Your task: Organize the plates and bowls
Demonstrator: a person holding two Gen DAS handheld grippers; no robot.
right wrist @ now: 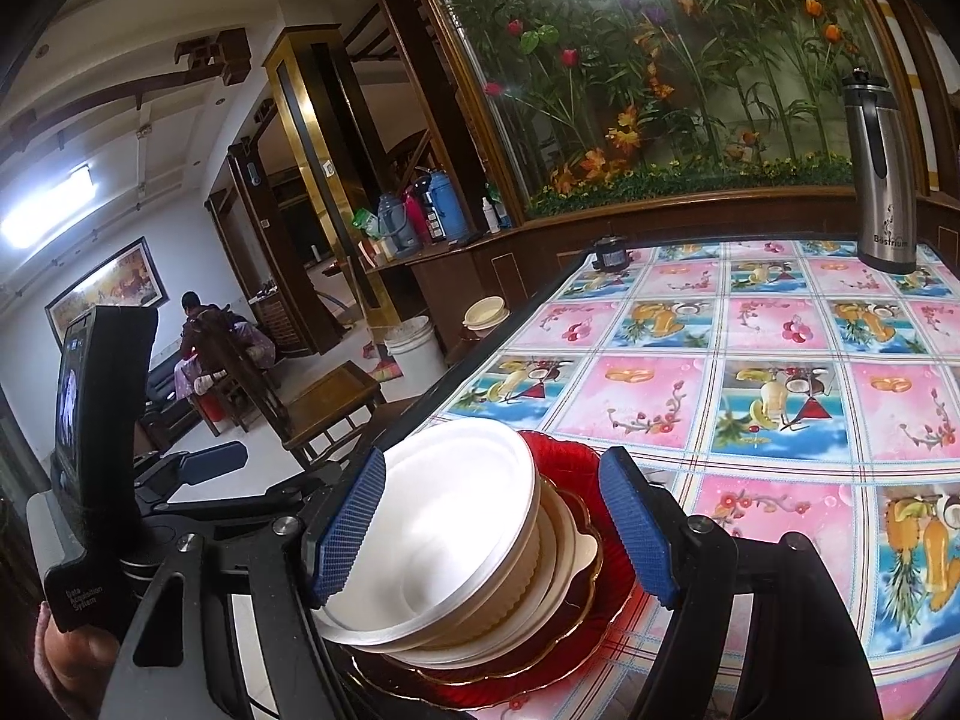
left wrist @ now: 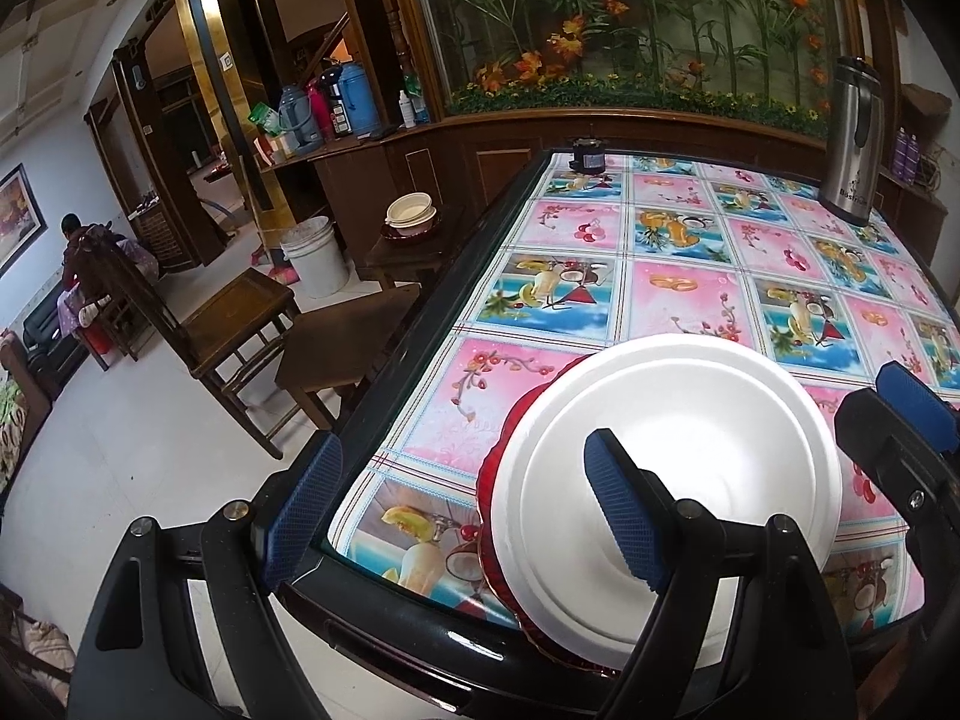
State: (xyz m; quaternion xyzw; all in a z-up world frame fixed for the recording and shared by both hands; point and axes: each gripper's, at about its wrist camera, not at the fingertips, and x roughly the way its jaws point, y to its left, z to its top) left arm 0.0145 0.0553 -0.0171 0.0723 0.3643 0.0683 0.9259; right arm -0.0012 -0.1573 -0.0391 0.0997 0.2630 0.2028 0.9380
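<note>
The stack looks built: a white bowl (right wrist: 444,534) sits on cream dishes and a red plate (right wrist: 576,618) at the table's (right wrist: 780,396) near edge. It lies between the right gripper's (right wrist: 498,531) spread jaws; whether the pads touch it is unclear. The left gripper (left wrist: 462,516) is spread, empty, beside it. Judging by this, little remains here. Only the right view shows the layers beneath; the left view shows just the bowl's white top and a second small stack (left wrist: 411,216) beyond the table.

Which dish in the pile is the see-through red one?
The red plate at the very bottom of the stack. The bowl on top and the dishes between are white or cream.
</note>
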